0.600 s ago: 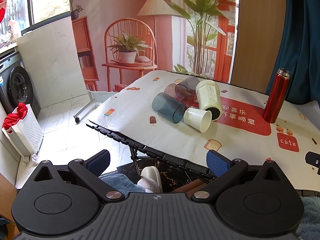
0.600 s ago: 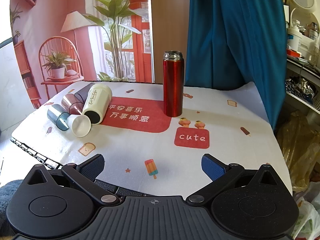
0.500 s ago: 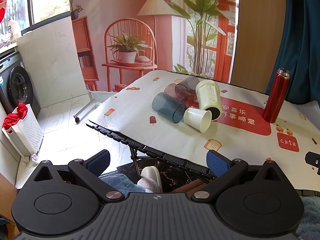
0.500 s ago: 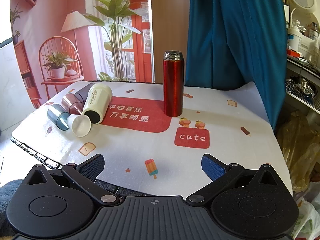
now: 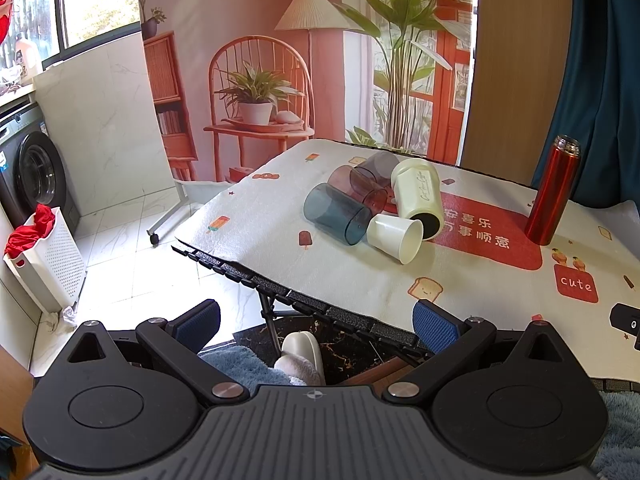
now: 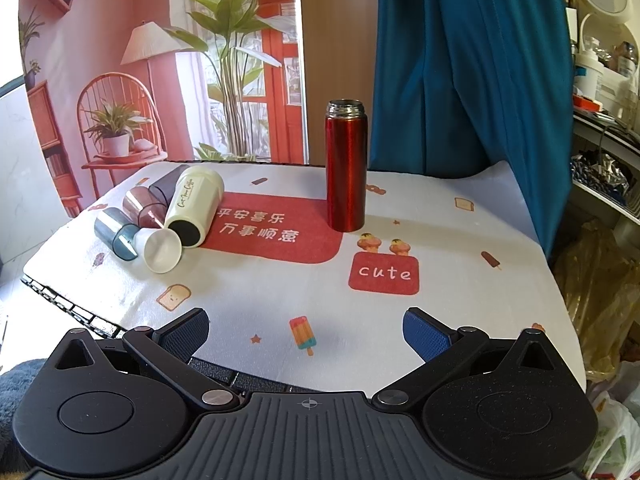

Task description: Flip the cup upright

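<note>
The left gripper (image 5: pixel 316 322) hung off the table's near-left edge, fingers spread wide with nothing between them, a slippered foot (image 5: pixel 300 356) on the floor below. The right gripper (image 6: pixel 306 330) sat just over the near edge of the table (image 6: pixel 248 300), equally splayed and empty, above a popsicle print on the cloth. Out beyond both, toward the table's left side, lay the cluster: the small white cup (image 6: pixel 160 250) nearest, on its side, mouth facing the near edge, well apart from either gripper. Touching it behind were the blue-grey tumbler (image 6: pixel 114 232) and the cream mug (image 6: pixel 194 206), both tipped over, with a pink tumbler (image 6: pixel 142 208) and a dark tumbler (image 6: pixel 166 186) lying further back. Toward the far edge, right of the cluster, the red flask (image 6: pixel 346 168) stood upright.
</note>
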A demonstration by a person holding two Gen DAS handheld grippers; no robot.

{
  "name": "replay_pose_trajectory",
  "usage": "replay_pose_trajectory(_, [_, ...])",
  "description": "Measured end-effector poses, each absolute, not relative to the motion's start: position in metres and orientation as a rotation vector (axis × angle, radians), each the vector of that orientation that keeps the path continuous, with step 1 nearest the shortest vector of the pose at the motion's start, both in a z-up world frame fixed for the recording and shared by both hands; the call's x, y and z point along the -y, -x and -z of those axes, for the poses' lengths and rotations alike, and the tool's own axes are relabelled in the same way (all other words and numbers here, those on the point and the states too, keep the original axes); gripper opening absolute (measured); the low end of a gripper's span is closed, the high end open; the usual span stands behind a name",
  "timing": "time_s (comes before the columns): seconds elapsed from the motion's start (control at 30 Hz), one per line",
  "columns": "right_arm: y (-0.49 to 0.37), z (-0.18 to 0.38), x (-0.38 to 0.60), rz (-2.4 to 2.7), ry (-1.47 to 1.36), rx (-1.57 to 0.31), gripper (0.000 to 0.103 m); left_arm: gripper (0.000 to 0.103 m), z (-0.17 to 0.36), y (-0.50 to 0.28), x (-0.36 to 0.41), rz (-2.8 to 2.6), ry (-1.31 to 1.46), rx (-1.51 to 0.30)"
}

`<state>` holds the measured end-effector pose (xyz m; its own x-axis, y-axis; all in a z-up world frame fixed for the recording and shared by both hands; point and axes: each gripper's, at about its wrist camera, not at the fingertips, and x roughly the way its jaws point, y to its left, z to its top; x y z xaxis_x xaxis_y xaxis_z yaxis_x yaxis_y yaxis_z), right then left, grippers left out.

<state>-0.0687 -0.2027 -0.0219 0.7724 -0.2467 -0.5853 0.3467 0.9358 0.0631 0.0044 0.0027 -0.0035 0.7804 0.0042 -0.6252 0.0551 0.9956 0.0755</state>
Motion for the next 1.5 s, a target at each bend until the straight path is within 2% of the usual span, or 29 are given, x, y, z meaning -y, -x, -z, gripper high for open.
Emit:
replay_pose_trajectory(0.77, [0.056,0.015,0.204,0.300,-0.134,-0.617,0.103,0.103,0.010,-0.019,0.000,0.051,-0.102,-0.704])
replay_pose_trajectory(1.17, [0.000,0.015,0.217,0.274,-0.119,-0.630,0.103,0.103,0.008,-0.088,-0.011,-0.050,-0.030,-0.702])
replay_pose_trajectory(1.5, [-0.064,0.036,0.218,0.223,-0.105,-0.664,0.103,0.103,0.045,-0.142,-0.011,-0.113,0.002,-0.800])
